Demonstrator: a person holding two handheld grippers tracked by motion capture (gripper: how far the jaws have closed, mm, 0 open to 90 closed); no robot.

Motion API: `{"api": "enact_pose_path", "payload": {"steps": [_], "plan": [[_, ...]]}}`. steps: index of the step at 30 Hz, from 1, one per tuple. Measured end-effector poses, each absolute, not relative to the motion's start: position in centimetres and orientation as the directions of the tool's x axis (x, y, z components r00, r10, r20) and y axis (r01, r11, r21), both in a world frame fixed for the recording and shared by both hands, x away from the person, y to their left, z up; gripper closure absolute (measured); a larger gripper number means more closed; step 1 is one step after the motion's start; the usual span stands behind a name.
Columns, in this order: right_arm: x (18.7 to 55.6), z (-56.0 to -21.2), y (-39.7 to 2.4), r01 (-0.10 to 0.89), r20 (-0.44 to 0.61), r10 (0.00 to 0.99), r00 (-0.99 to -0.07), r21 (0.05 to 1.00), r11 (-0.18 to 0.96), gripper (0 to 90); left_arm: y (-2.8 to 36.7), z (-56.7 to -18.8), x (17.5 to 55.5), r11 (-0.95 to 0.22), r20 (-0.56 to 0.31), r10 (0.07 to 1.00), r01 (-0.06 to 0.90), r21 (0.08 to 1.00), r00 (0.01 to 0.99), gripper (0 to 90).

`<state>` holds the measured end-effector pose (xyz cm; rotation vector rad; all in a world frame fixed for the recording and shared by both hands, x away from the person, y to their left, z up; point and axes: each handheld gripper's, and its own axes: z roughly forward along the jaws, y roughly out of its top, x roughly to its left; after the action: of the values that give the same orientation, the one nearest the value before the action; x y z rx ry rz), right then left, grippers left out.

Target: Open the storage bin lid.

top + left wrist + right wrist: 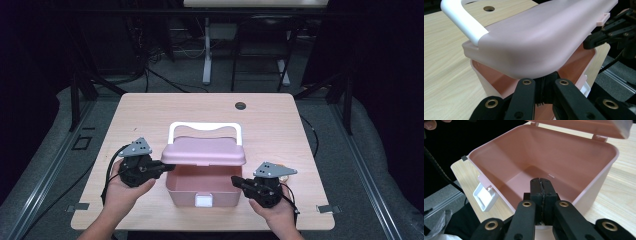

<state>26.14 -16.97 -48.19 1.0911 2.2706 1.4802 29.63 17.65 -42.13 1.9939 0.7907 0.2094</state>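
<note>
At table centre, the pink box [202,192] stands with its lid [204,151] half raised. Your left gripper [169,166], jaws together, props the lid at nine o'clock. Your right gripper [235,181], also together, rests at the three o'clock rim. The inside looks empty.

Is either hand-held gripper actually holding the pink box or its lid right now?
No. Both are shut on nothing: the left hand-held gripper props the lid from under its edge; the right hand-held gripper is over the box rim.
</note>
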Motion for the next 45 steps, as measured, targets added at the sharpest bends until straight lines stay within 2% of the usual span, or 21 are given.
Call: {"api": "enact_pose_path", "payload": {"steps": [13,45], "plan": [[27.0,-49.7,-16.2,0.498,0.220,0.683,-0.697,0.834,0.239,90.0,17.6,-41.6,30.0,-0.348,-0.161,0.608,0.442,0.827,0.778,90.0],[26.7,-49.8,-16.5,0.491,0.218,0.673,-0.707,0.836,0.244,90.0,17.6,-40.5,31.0,-0.325,-0.164,0.618,0.439,0.838,0.769,90.0]]}}
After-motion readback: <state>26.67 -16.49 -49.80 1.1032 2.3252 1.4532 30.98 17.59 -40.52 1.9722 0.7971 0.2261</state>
